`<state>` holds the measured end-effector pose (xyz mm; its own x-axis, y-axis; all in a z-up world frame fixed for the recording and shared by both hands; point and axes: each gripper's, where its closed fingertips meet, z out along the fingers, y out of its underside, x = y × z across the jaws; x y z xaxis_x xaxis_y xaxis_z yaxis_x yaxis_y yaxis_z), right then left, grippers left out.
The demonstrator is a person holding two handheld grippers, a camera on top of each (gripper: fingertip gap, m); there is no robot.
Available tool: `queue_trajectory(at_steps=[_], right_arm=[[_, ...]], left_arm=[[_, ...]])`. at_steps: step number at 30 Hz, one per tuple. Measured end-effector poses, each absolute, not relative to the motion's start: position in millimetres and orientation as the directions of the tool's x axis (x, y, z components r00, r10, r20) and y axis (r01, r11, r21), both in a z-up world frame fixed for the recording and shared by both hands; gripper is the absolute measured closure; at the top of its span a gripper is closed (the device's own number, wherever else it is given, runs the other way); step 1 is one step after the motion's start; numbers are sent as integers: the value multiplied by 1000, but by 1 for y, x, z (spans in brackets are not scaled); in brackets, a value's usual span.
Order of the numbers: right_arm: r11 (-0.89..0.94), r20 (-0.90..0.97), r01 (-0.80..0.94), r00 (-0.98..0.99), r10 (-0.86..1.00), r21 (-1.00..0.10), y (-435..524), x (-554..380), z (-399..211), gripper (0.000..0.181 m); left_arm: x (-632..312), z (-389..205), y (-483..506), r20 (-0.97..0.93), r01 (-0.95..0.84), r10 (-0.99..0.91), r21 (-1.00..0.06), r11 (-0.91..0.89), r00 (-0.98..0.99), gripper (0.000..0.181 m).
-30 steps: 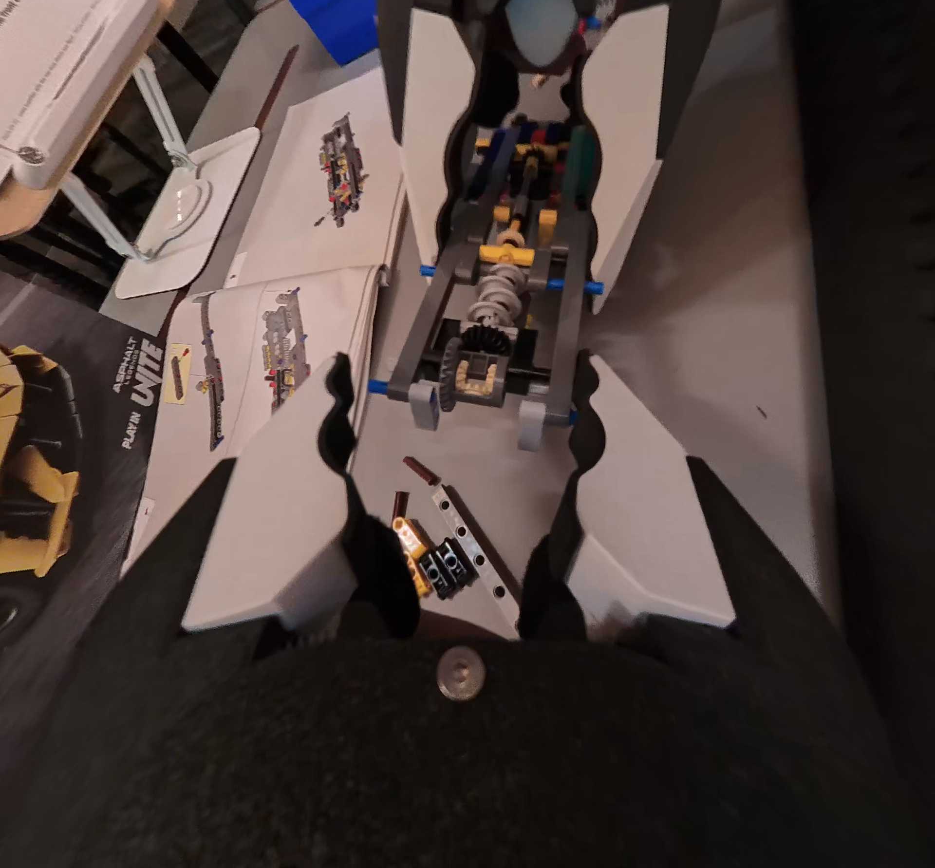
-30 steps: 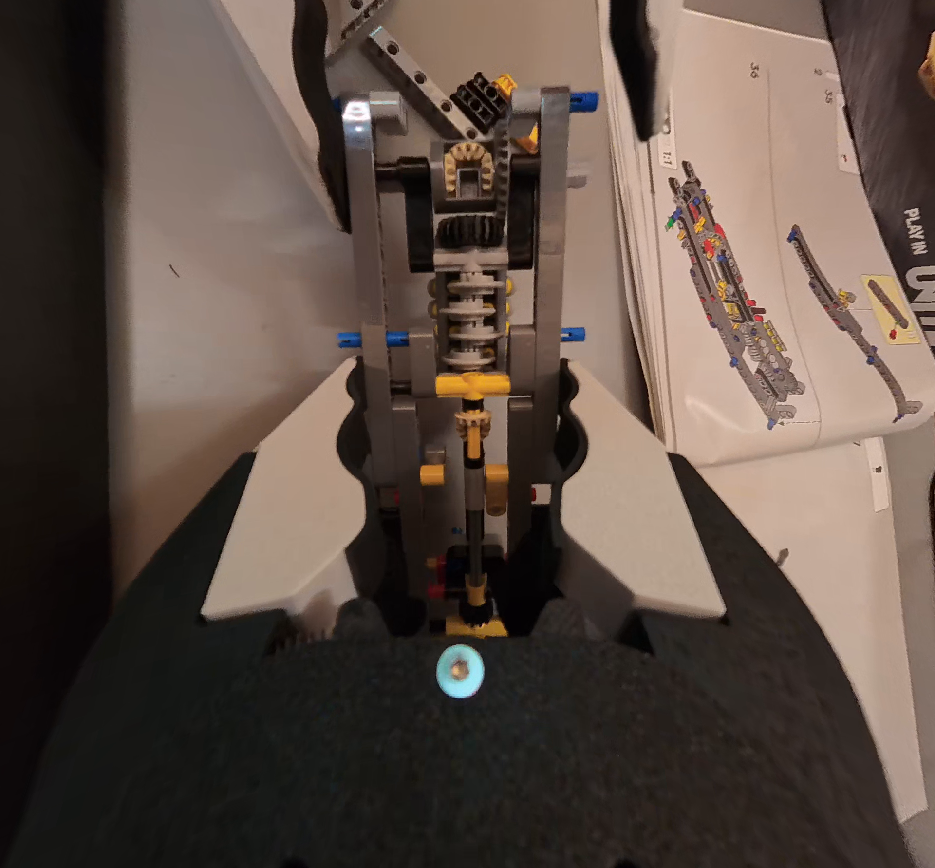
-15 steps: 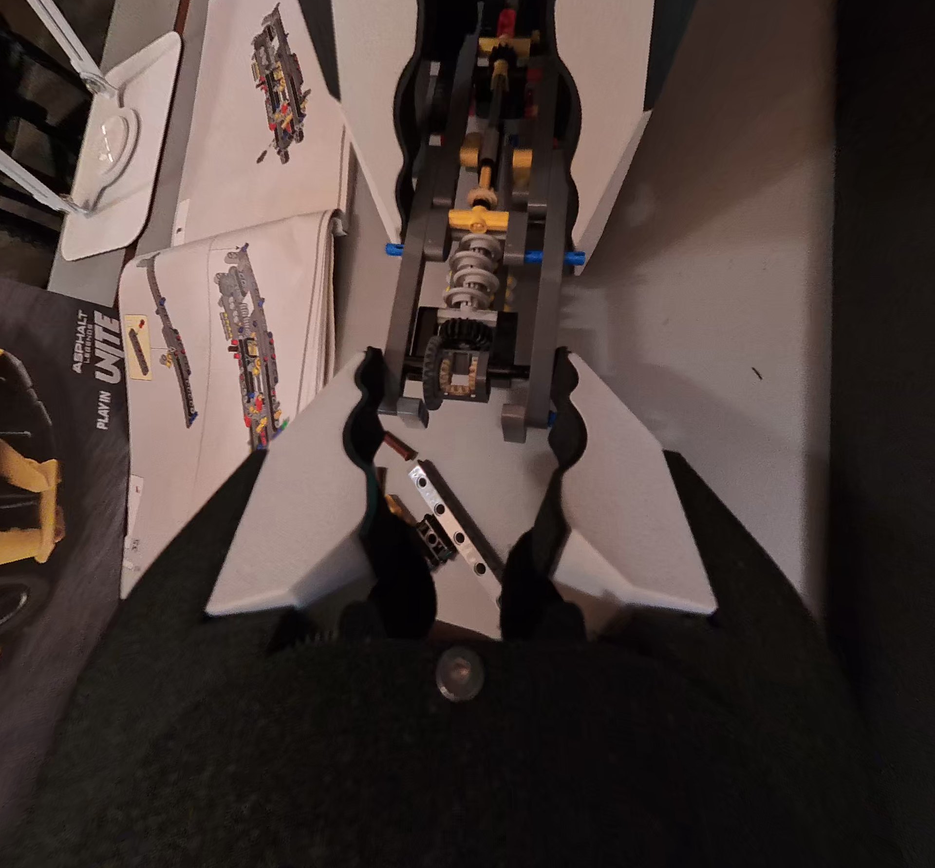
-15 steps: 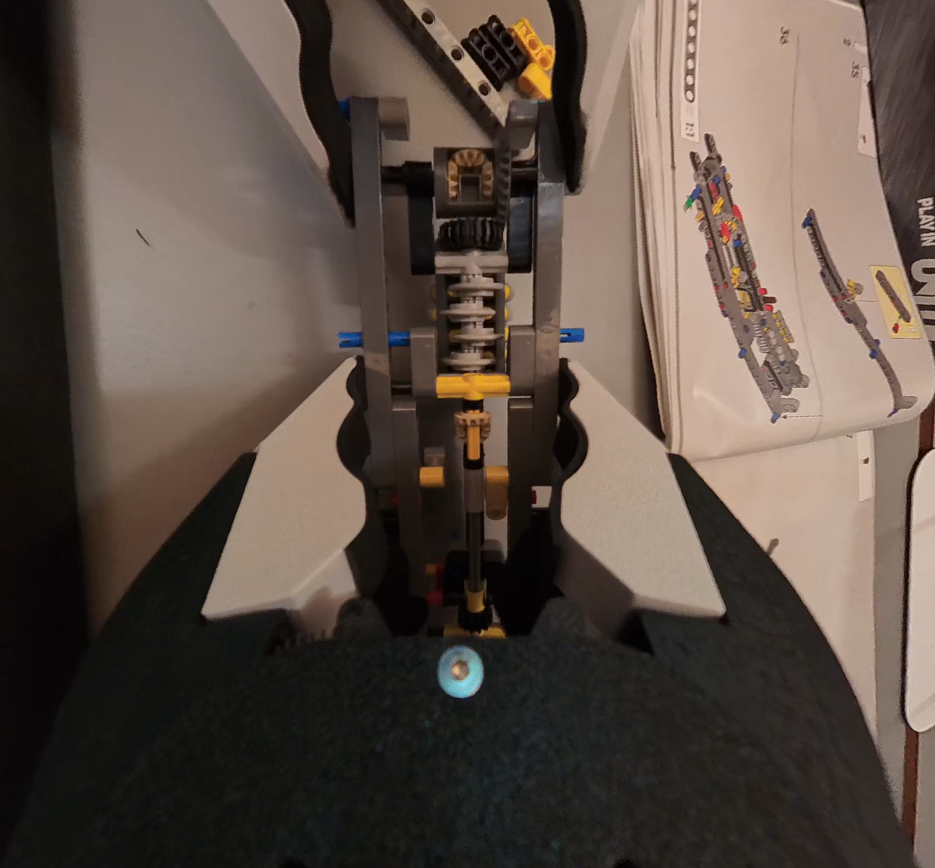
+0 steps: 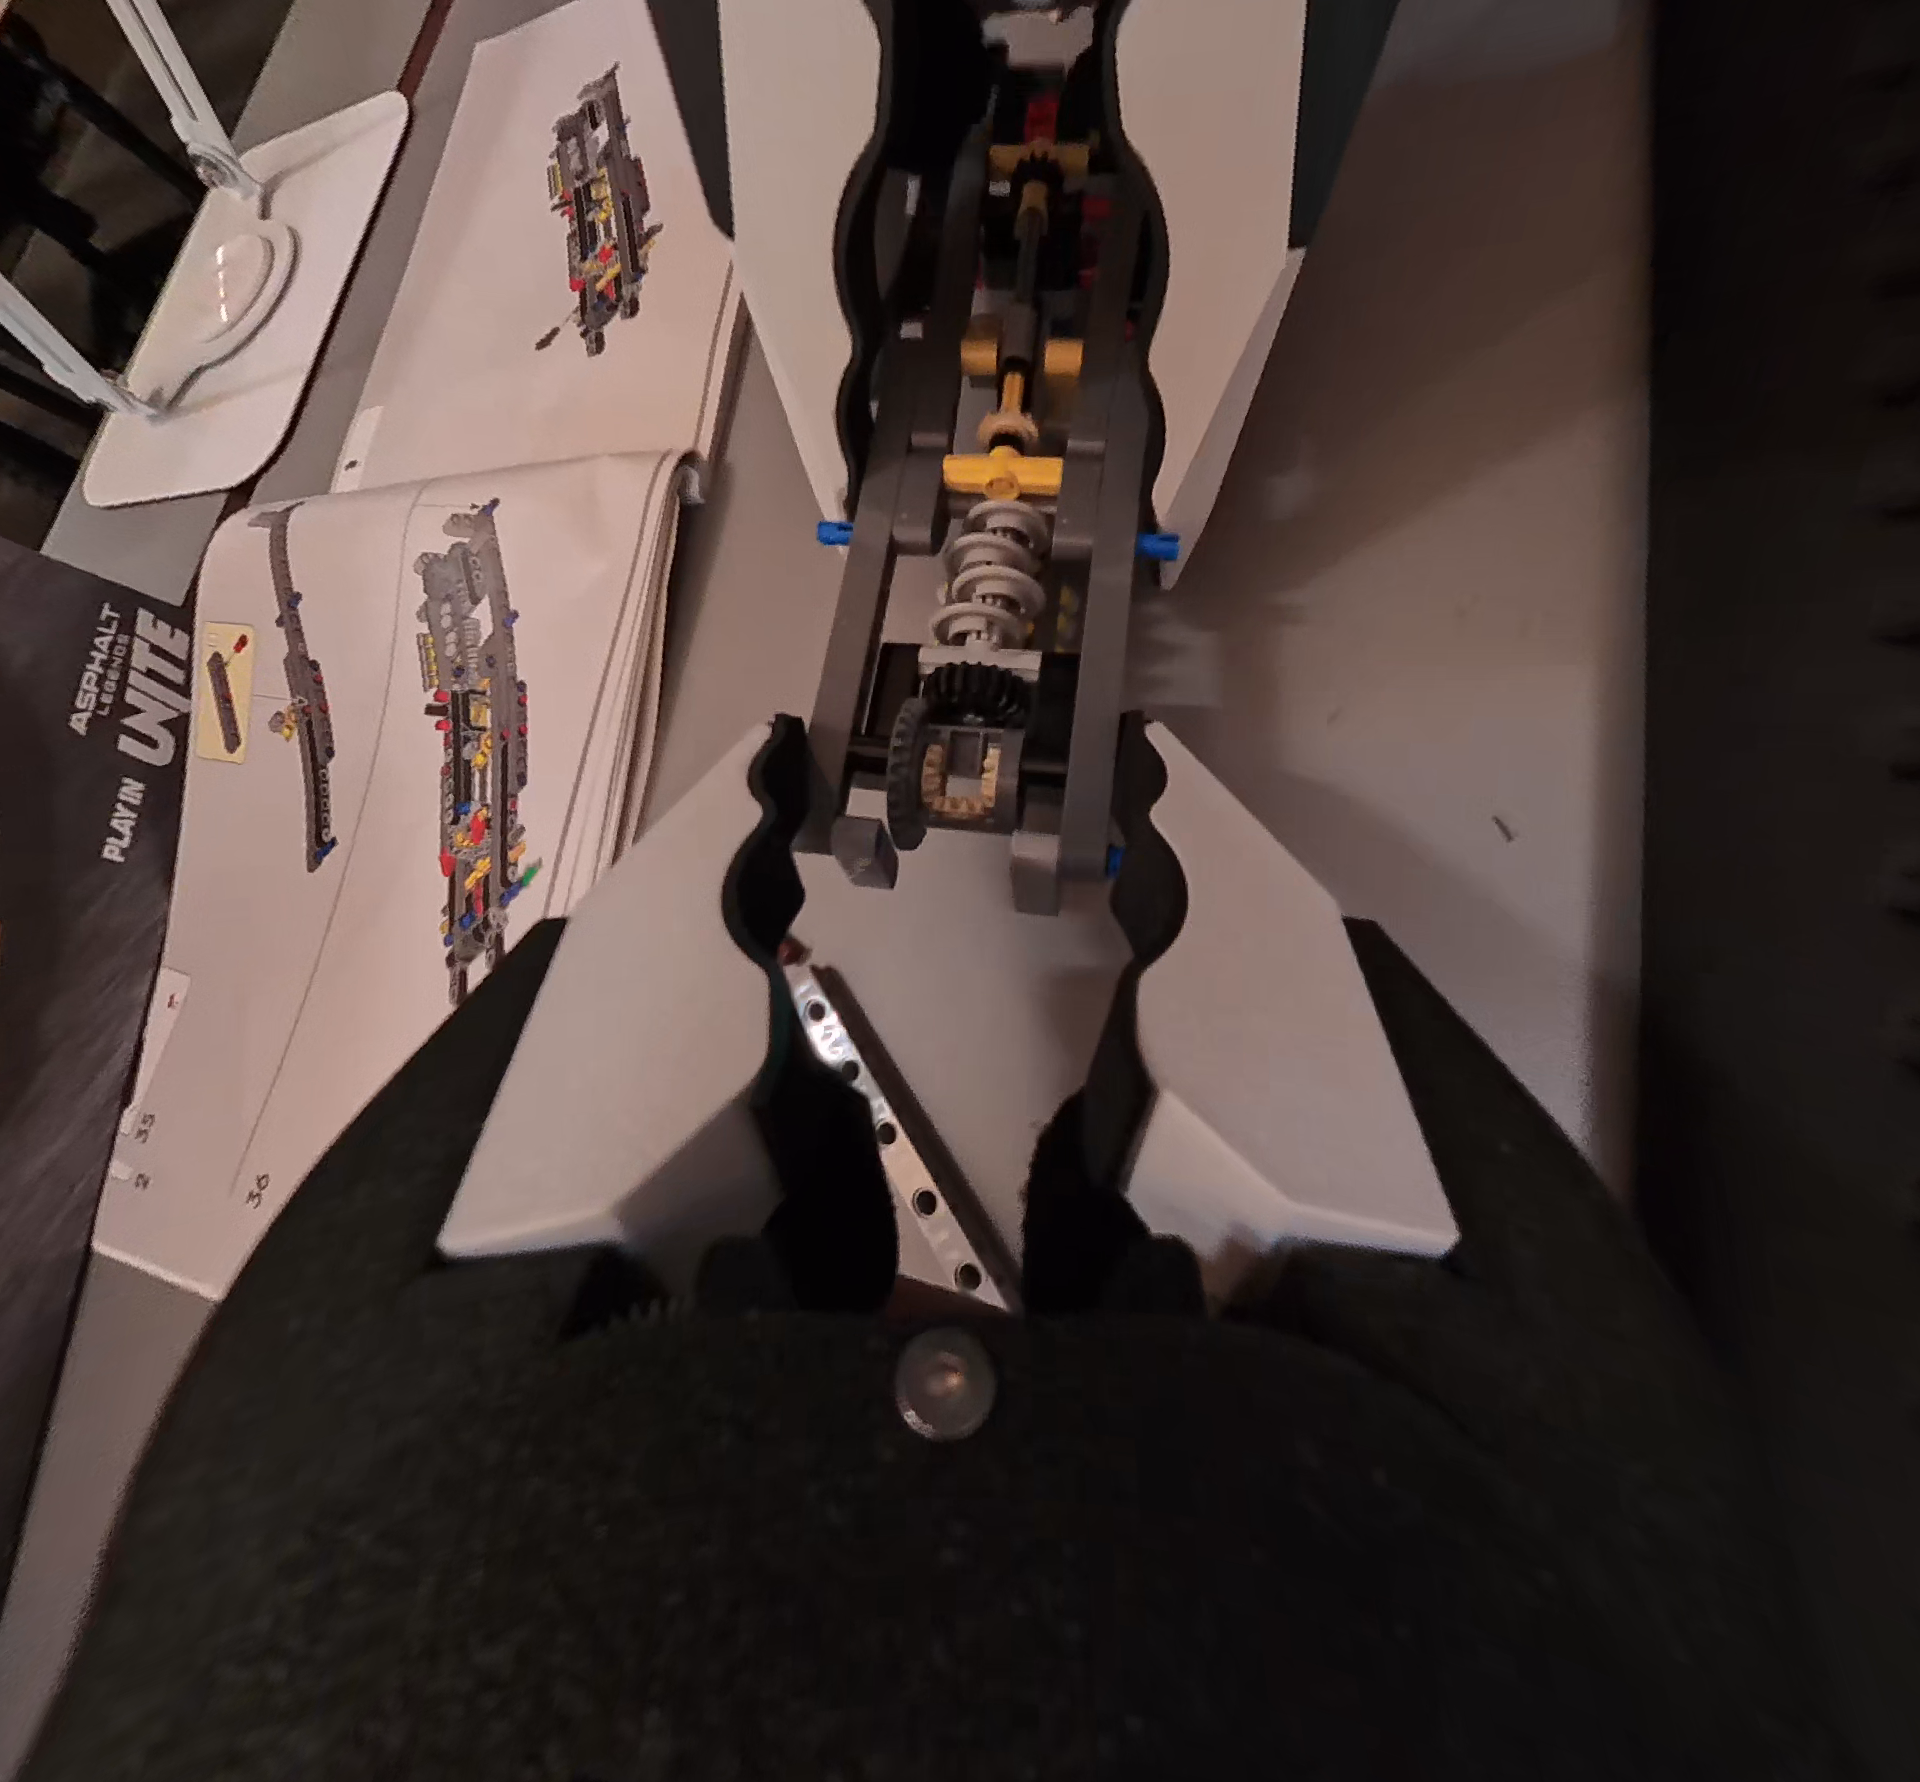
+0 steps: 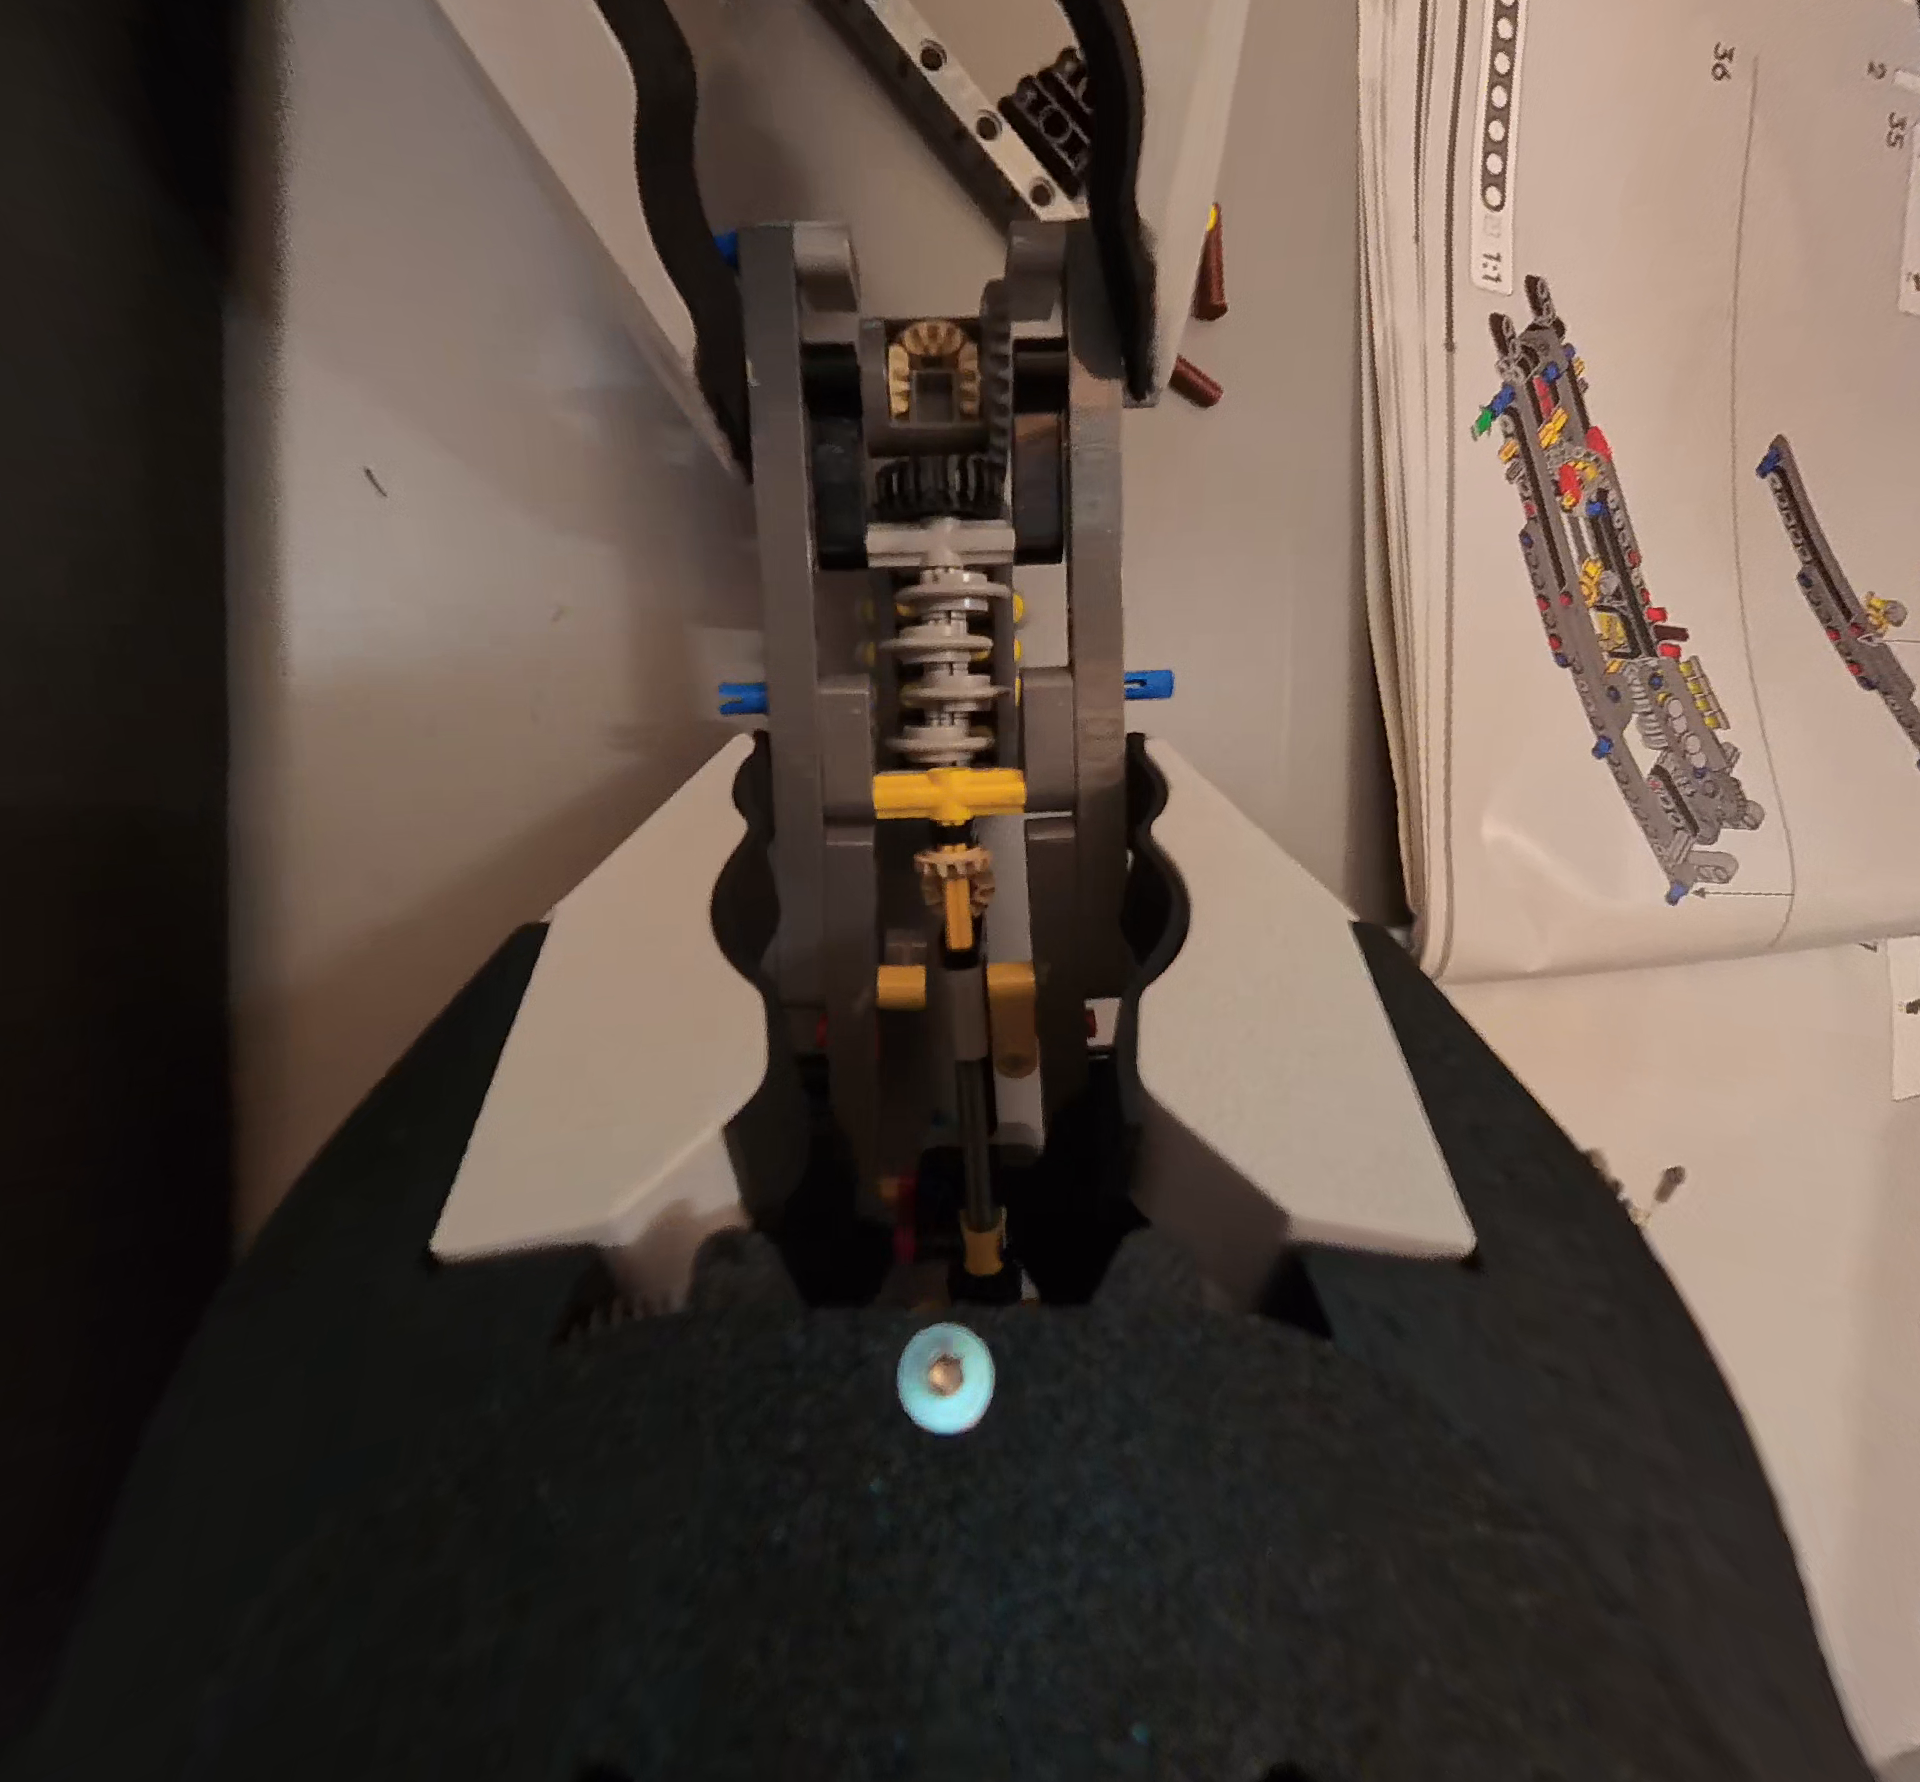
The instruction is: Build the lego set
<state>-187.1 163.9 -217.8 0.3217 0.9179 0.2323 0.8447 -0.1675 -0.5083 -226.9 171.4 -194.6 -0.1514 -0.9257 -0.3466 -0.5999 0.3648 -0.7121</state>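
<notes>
Pinching the chassis (image 6: 935,589) at lower centre, right gripper (image 6: 940,776) steadies it; left gripper (image 5: 961,797), spread, straddles its far end.

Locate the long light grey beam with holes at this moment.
In the left wrist view the light grey beam lies loose on the table between the left gripper fingers, just short of the chassis the right gripper holds.
</notes>
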Motion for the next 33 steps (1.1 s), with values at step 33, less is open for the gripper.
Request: queue_trajectory(at_steps=[33], right_arm=[[-269, 182, 797, 424, 887, -541, 149, -125, -222, 102]], left_arm=[[-194, -207, 166, -309, -778, -920, -506, 373, -240, 107]])
